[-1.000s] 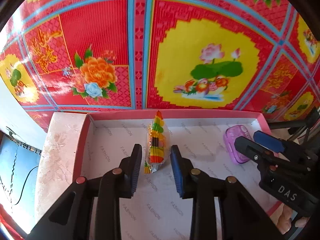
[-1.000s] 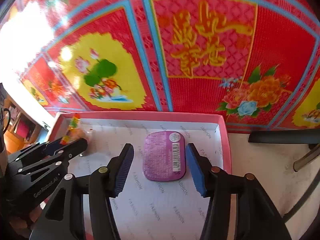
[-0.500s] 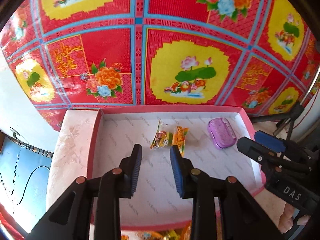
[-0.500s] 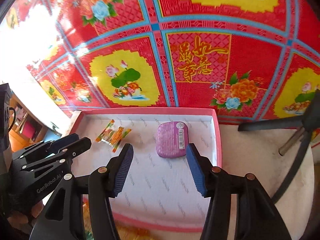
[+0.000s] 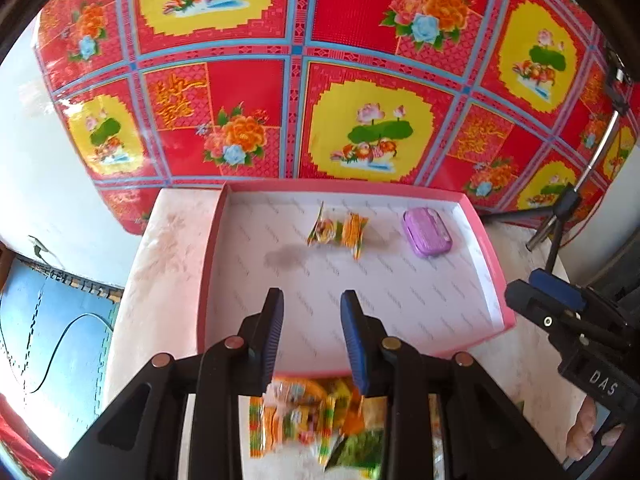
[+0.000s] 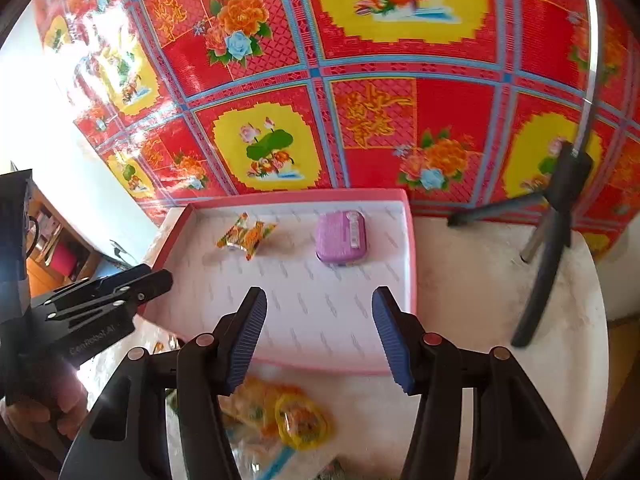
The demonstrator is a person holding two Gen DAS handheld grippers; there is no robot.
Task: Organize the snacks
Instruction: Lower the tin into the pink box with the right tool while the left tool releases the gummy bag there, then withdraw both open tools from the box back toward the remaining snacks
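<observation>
A pink-rimmed box (image 5: pixel 492 272) with white lining sits on the pale table, also seen in the right wrist view (image 6: pixel 410 272). Inside lie a yellow-orange snack packet (image 5: pixel 338 232) (image 6: pixel 246 236) and a purple flat case (image 5: pixel 426 232) (image 6: pixel 340 236). A pile of loose colourful snack packets (image 5: pixel 312 416) (image 6: pixel 280 412) lies on the table in front of the box. My left gripper (image 5: pixel 312 332) is open and empty above the box's near edge. My right gripper (image 6: pixel 320 332) is open and empty, also above the near edge.
A red, yellow and blue floral cloth (image 5: pixel 360 80) hangs behind the table. A black tripod (image 6: pixel 552 240) stands on the table right of the box. A blue floor (image 5: pixel 48 320) lies beyond the table's left edge.
Both grippers pulled back and up from the box. The snack packet, a second ago between the left fingers, now lies flat in the box. The loose packets have come into view.
</observation>
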